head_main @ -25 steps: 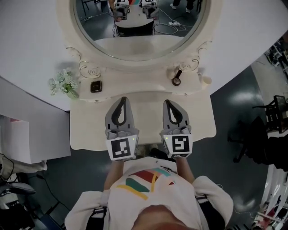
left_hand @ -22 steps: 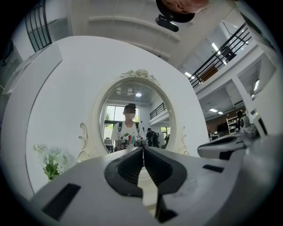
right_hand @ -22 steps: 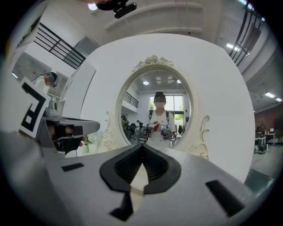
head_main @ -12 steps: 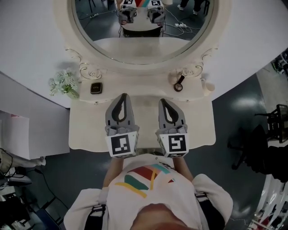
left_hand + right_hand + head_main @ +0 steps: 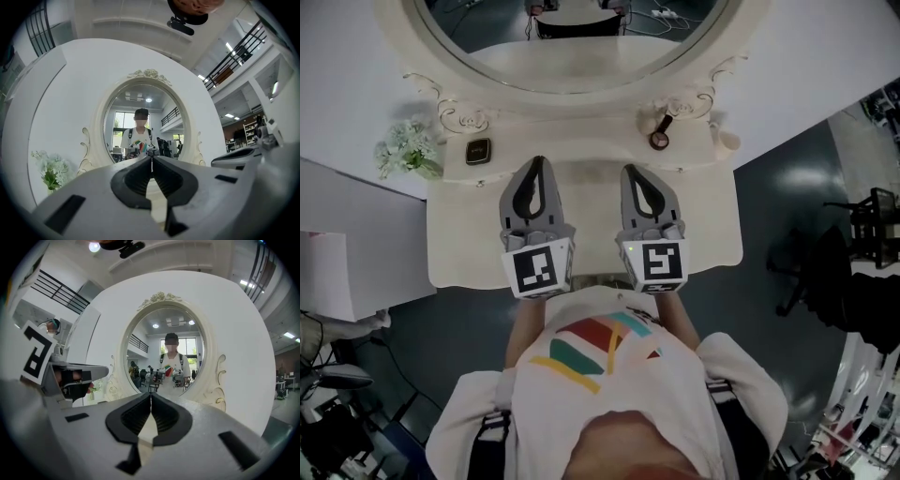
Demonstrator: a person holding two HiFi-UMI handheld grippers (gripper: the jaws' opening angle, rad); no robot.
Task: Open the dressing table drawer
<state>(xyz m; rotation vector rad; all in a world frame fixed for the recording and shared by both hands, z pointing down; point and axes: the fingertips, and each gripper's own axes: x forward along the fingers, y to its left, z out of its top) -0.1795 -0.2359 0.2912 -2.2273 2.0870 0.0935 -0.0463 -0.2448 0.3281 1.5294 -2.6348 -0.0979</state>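
Left tongs [image 5: 537,160], right tongs [image 5: 630,169] advanced; tabletop [image 5: 712,234] hides drawer.

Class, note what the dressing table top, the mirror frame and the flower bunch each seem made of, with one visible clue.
Dressing table top: likely painted wood or board; even cream satin surface, no grain.
Mirror frame: same cream finish, with carved or moulded scrolls.
Flower bunch: possibly artificial, pale blooms, green leaves; too small to tell.
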